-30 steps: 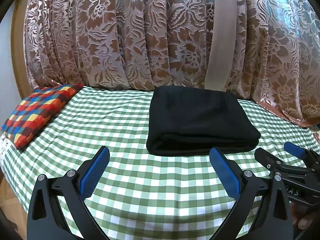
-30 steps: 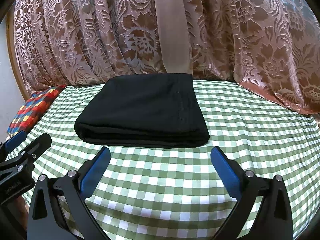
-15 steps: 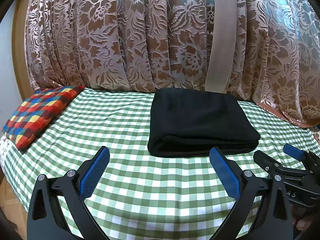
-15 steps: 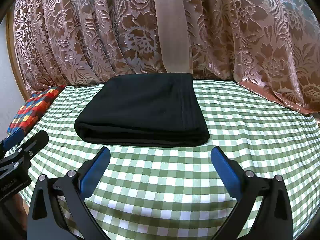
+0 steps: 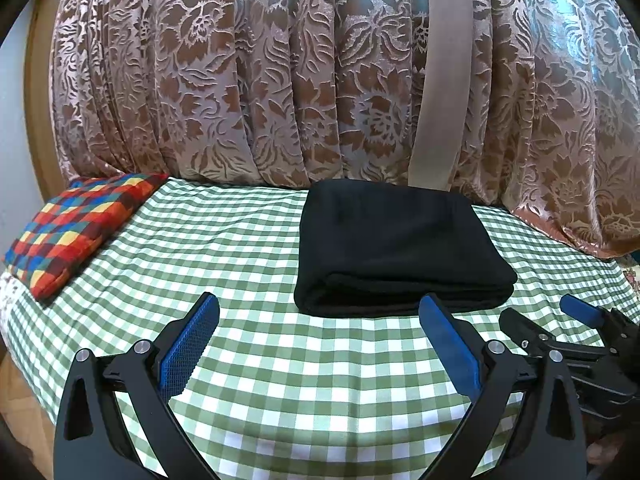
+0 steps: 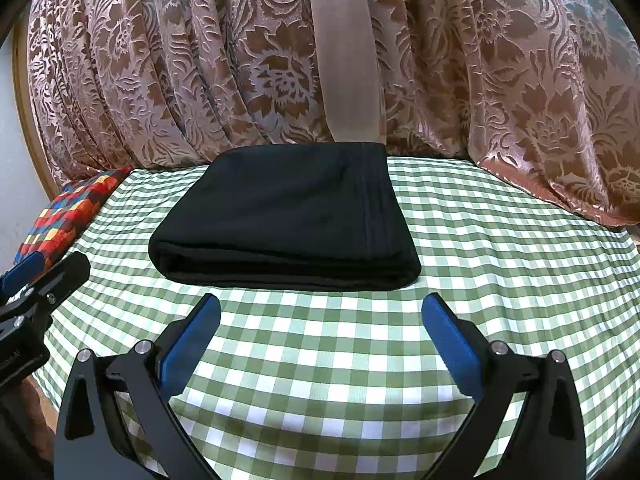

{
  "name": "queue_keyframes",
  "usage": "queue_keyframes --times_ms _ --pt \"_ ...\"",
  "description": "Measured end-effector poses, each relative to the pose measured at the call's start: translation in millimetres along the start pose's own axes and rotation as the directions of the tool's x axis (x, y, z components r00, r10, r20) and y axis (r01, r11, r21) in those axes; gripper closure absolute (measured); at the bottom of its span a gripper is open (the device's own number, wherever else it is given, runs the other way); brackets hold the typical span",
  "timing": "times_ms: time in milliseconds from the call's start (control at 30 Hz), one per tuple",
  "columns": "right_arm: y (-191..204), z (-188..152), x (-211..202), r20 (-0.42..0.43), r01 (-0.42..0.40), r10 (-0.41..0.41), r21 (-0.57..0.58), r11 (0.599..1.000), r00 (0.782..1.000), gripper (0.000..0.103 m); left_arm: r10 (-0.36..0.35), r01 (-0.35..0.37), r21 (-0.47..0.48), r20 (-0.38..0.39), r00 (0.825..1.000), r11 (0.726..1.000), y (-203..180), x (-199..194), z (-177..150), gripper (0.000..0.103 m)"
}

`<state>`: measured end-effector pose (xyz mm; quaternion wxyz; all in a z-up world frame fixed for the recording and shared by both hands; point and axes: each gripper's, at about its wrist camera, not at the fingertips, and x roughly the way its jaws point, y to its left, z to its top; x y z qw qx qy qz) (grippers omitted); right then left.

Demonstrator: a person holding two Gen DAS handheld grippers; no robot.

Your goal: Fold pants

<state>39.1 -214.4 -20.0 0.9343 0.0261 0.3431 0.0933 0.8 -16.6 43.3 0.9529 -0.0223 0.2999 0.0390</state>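
The pants (image 5: 400, 248) lie folded, soft and probably light; pinch the near layered edge. Both grippers' fingers (image 5: 188, 344) (image 6: 452, 344) gape, empty.

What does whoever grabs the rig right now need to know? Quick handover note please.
Left gripper: open, empty, above the checked cloth, short of the pants.
Right gripper: open, empty, same stance.
Pants: black, folded into a flat rectangle, lying mid-bed in front of the curtain. Patchwork cushion off to the left, apart from them.
Done: the folding looks finished.
Left: probably nothing, perhaps a tidy of the edges.
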Motion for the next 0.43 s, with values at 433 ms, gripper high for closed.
queue_keyframes --times_ms 433 --pt "-7.5 2.2 -0.5 0.02 -0.014 0.014 0.006 1.0 1.0 0.003 0.057 -0.057 0.017 -0.017 0.998 0.998 0.9 6.1 -2.1 0.005"
